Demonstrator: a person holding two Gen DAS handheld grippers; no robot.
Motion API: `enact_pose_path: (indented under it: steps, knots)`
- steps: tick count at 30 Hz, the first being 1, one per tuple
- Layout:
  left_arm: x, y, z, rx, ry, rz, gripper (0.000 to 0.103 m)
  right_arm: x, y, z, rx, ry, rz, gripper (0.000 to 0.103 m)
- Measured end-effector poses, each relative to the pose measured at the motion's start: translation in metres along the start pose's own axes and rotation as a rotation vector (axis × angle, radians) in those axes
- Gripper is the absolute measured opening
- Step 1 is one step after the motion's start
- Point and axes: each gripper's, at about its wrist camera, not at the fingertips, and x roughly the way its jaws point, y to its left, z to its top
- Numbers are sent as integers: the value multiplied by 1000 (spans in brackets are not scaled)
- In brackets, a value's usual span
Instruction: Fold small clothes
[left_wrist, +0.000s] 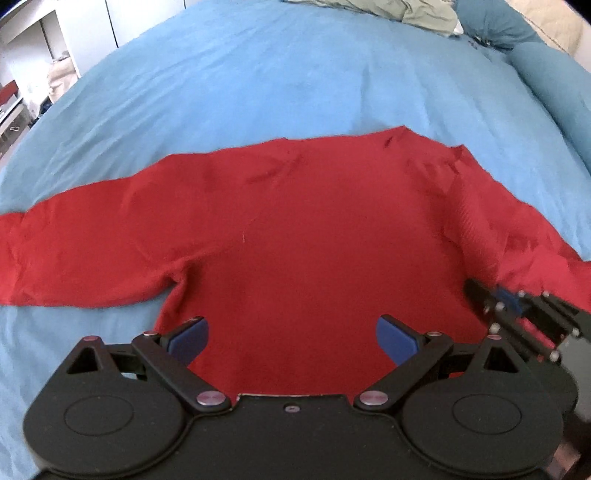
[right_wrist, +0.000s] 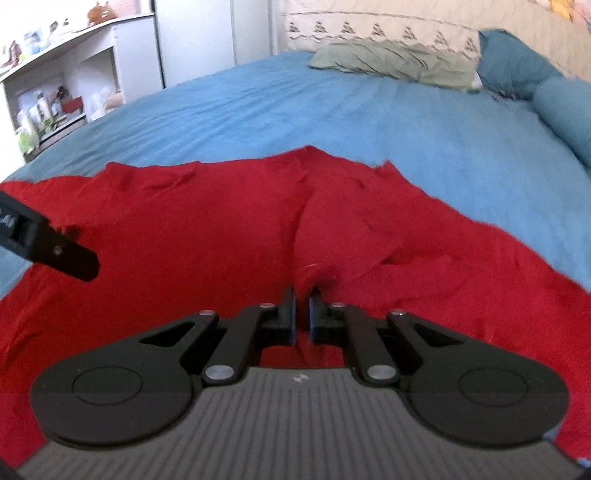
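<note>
A red long-sleeved sweater (left_wrist: 295, 229) lies spread on the blue bedsheet (left_wrist: 258, 85), its left sleeve stretched out flat and its right sleeve bunched. My left gripper (left_wrist: 291, 334) is open and empty above the sweater's near hem, its blue pads (left_wrist: 190, 334) wide apart. My right gripper (right_wrist: 303, 310) is shut on a raised fold of the sweater (right_wrist: 221, 221) near the right armpit. The right gripper also shows at the right edge of the left wrist view (left_wrist: 491, 299). One finger of the left gripper shows at the left of the right wrist view (right_wrist: 70, 258).
The blue bedsheet (right_wrist: 369, 110) runs far beyond the sweater. A green pillow (right_wrist: 399, 62) and a teal bolster (right_wrist: 561, 107) lie at the head of the bed. White shelves with small items (right_wrist: 55, 92) stand to the far left, off the bed.
</note>
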Motion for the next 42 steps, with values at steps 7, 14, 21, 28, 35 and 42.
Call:
enact_pose_path:
  steps: [7, 14, 21, 28, 35, 42]
  knots:
    - [5, -12, 16, -19, 28, -72, 99, 7, 14, -8, -81, 38, 70, 52]
    - [22, -46, 17, 24, 69, -166, 99, -33, -13, -23, 1, 52, 56, 77]
    - [48, -91, 23, 22, 12, -181, 97, -67, -48, -40, 82, 74, 13, 78]
    - [68, -78, 18, -48, -1, -18, 89, -77, -60, -46, 109, 58, 5, 78]
    - [58, -55, 3, -49, 3, -86, 94, -84, -63, -54, 142, 70, 31, 78]
    - [64, -55, 6, -136, -34, -161, 92, -89, -65, -54, 134, 88, 32, 78]
